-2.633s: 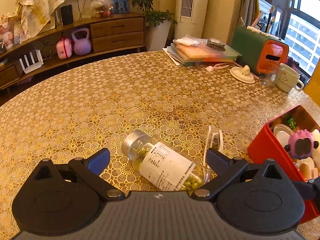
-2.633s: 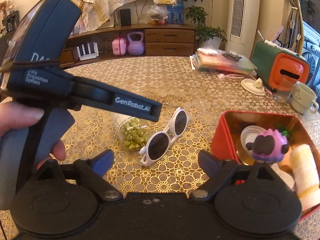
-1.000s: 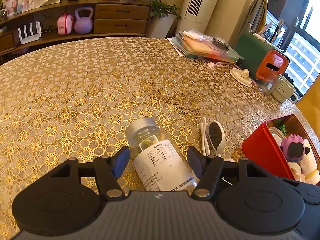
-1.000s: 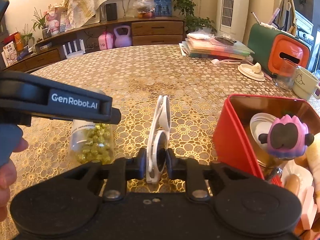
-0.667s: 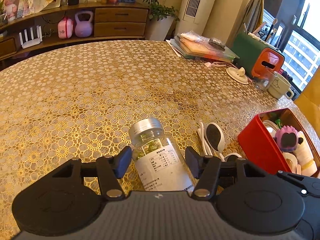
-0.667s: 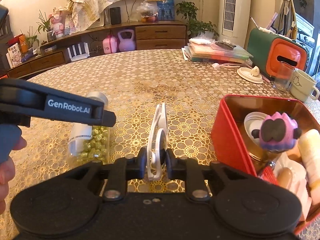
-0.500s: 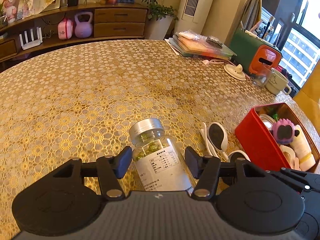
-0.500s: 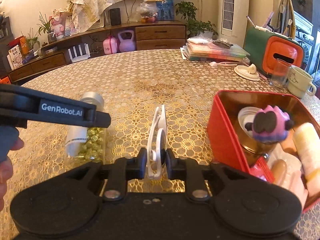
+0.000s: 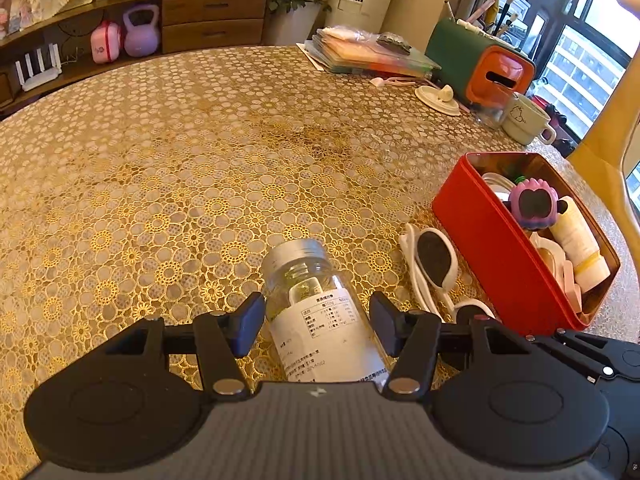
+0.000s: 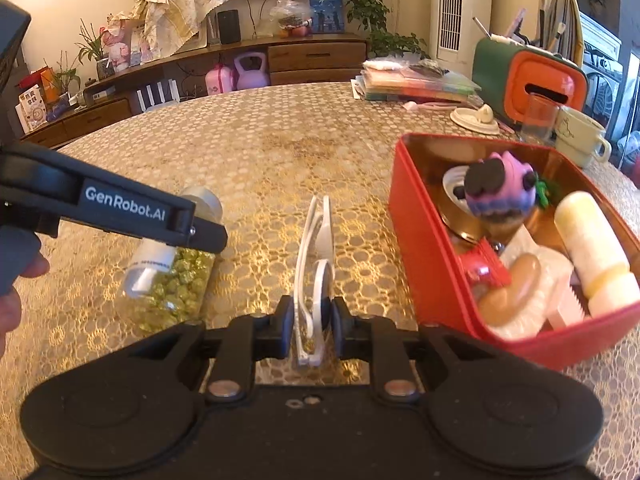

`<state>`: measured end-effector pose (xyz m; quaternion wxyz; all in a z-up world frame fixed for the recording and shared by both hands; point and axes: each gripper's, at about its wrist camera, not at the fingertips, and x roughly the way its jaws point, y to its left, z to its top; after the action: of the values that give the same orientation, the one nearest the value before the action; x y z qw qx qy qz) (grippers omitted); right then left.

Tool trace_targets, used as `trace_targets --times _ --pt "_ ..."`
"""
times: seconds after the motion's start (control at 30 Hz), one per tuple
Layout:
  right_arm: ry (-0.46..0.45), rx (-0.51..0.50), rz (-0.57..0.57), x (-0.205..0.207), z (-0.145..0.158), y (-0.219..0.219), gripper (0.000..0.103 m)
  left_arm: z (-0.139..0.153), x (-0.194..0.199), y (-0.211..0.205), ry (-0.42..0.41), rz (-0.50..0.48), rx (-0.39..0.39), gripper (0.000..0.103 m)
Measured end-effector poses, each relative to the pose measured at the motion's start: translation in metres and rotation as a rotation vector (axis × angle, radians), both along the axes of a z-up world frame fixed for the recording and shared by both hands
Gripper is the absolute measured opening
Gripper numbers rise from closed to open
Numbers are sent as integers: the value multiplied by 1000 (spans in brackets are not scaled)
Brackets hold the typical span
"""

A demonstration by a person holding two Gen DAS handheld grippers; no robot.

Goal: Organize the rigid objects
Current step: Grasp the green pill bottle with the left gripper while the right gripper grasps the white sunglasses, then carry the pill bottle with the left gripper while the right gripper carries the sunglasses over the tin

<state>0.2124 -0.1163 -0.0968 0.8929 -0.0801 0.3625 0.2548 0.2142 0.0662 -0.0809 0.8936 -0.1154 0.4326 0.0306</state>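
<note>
jar: clear jar point(image 9: 316, 308) with silver cap and white label, green-yellow pellets inside, gripped between the pads of the left gripper point(image 9: 316, 322); tilted, cap pointing away from the camera, above the gold lace table point(image 9: 180, 168)
sunglasses: white sunglasses point(image 10: 316, 276) with dark lenses, folded, pinched edge-on in the right gripper point(image 10: 308, 326), jaws narrow around the frame
box: red box point(image 10: 424, 256) just right of the sunglasses, open top, holds a purple toy point(image 10: 500, 194), a cream bottle point(image 10: 596, 252), a round tin and other small items
left gripper vs earlier: about two and a half seconds ago jaws stood wide with the jar lying flat on the table between them; now closed onto the jar, which is raised and tilted
right gripper vs earlier: back then wide open, sunglasses lying open-side-up on the table; now clamped on them, held upright
box vs earlier: sits nearer and larger in both views than a second ago
left view only: jar label print, sunglasses point(image 9: 434, 264) seen lens-on beside the box point(image 9: 504, 252), right gripper body at lower right edge
right view only: pellets in the jar point(image 10: 176, 268) bottom, left gripper arm point(image 10: 120, 208) with white lettering crossing in front of the jar, person's fingers point(image 10: 24, 276) at left edge
background: mug point(image 9: 528, 120), orange-green holder, stacked folders at the far table edge; shelf with pink kettlebells behind
</note>
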Motion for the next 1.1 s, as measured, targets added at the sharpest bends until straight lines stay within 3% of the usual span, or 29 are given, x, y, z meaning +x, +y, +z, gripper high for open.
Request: trace_targets --times 0.17,0.53,0.73,1.1 --pt "5 13 0 1 -1 -3 19 0 -6 -8 9 10 25 67" --pt "3 20 -2 0 -2 -5 19 -15 -14 -24 25 6 52 68" --pt "-1 14 0 -1 -2 -5 19 -13 -16 -29 -1 -3 104 55" --pt "-77 62 -20 -5 29 -20 18 7 -19 -32 -43 -9 103 51"
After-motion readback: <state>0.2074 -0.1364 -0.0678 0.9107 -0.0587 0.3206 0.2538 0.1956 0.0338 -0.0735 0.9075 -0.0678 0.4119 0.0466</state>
